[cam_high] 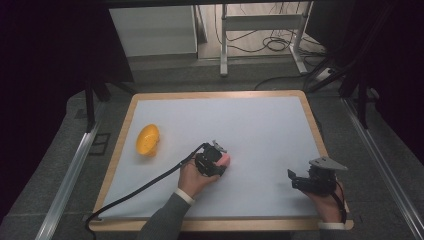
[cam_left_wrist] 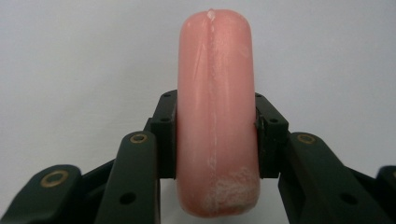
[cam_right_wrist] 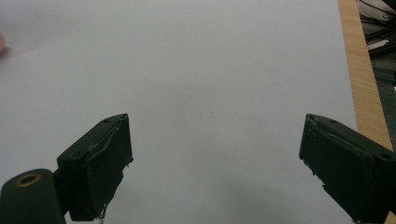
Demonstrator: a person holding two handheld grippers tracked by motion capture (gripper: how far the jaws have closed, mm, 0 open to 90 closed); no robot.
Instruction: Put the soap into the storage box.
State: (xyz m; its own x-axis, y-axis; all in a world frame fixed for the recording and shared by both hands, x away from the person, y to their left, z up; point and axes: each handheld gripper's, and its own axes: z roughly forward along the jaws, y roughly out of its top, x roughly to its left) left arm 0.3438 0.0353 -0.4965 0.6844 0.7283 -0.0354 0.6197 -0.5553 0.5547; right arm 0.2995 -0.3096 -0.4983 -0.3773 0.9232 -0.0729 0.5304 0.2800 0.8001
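A pink rounded piece (cam_left_wrist: 217,116), smooth with a pale seam down its middle, stands between the black jaws of my left gripper (cam_left_wrist: 215,135), whose pads press on both of its sides. From above, that gripper (cam_high: 220,162) sits near the middle of the white table (cam_high: 260,125), with the pink piece (cam_high: 226,160) peeking out at its tip. My right gripper (cam_high: 295,179) rests at the table's front right. In its own view the right gripper (cam_right_wrist: 215,154) stands wide open over bare white surface. An orange-yellow fruit-shaped object (cam_high: 147,140) lies at the left.
The table has a wooden rim (cam_high: 312,120), seen also as a wooden rim (cam_right_wrist: 362,70) at the right. A black cable (cam_high: 145,187) trails from the left gripper toward the front left corner. Dark floor and metal rails (cam_high: 70,175) surround the table.
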